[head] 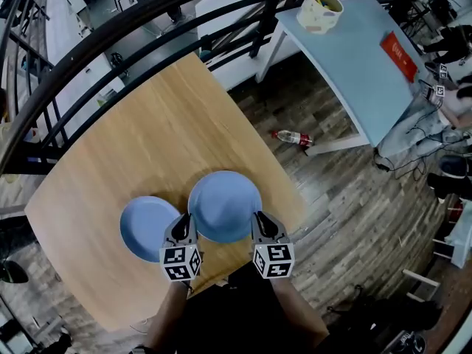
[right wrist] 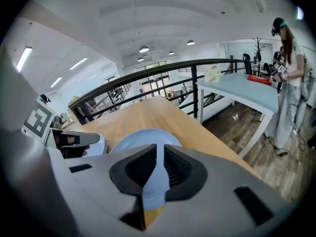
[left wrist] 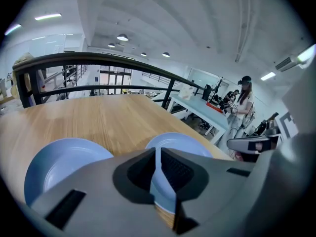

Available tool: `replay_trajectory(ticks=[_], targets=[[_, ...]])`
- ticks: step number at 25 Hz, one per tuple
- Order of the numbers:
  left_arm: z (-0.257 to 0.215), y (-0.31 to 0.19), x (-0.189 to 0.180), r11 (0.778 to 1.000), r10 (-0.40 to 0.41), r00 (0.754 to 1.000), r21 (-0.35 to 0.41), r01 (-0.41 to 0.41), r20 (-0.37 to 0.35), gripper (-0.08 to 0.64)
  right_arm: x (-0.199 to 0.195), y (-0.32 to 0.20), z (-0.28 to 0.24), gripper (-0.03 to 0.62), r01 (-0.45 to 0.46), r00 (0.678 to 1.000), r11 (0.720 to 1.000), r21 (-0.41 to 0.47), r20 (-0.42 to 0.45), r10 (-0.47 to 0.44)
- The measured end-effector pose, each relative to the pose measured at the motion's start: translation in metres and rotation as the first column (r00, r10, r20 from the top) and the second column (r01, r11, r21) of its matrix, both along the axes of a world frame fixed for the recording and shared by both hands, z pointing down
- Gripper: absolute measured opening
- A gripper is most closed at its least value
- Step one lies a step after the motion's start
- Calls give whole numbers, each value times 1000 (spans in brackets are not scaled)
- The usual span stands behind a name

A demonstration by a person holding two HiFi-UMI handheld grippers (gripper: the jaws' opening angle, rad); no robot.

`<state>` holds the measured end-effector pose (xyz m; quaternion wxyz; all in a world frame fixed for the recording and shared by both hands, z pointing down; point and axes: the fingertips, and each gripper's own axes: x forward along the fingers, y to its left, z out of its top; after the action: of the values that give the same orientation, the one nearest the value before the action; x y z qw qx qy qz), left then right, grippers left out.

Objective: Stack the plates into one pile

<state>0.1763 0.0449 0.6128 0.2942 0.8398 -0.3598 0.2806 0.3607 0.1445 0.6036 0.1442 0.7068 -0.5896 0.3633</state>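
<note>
1. wooden tabletop (head: pixel 147 139): light grain, rounded outline. A black railing (head: pixel 110 43) curves round its far side.

2. left plate (head: pixel 144 227): pale blue, round, lying flat close to the near edge of the wooden tabletop, left of centre.

3. right plate (head: pixel 225 201): pale blue, round, flat on the wood just beside the left plate. The two lie side by side, neither on the other. The spot where their rims come closest is covered by a gripper.

4. left hand-held gripper (head: pixel 181 226): angled downward over the near-left rim of the right plate. Its jaws are clenched to a hairline slit. Plate blue and a strip of wood show through the slit, and nothing is visibly pinched.

5. right hand-held gripper (head: pixel 262 221): angled downward at the near-right rim of the right plate. Its jaws are a little apart and released, with the plate showing through the gap. Whether either pair of tips touches the rim cannot be settled from these views.

6. marker cubes (head: pixel 181 262): one on the near end of each gripper, with black-and-white squares.

7. pale blue tabletop (head: pixel 354 57): far right, well apart from the wooden one. It carries a cream tub (head: pixel 320 9) at its far corner and a red item (head: pixel 398 56) near its right edge.

8. plastic bottle (head: pixel 293 137): on its side on the plank floor (head: pixel 354 198), between the two tabletops.

9. person (right wrist: pixel 291 78): standing to the right of the pale blue tabletop, in the right gripper view.
</note>
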Motion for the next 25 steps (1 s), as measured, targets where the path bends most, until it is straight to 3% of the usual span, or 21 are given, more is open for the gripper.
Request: replay_trajectory(ticks=[10, 20, 25], targets=[[43, -17, 7, 998, 0, 998, -67, 4, 71, 120, 20, -3, 41, 92, -11, 999, 997, -81, 36, 14], [70, -25, 1, 993, -7, 989, -112, 24, 147, 132, 24, 3, 75, 110, -13, 996, 988, -157, 81, 26], [77, -24, 1, 991, 32, 980, -137, -5, 198, 132, 23, 1, 82, 112, -14, 995, 985, -172, 92, 31]])
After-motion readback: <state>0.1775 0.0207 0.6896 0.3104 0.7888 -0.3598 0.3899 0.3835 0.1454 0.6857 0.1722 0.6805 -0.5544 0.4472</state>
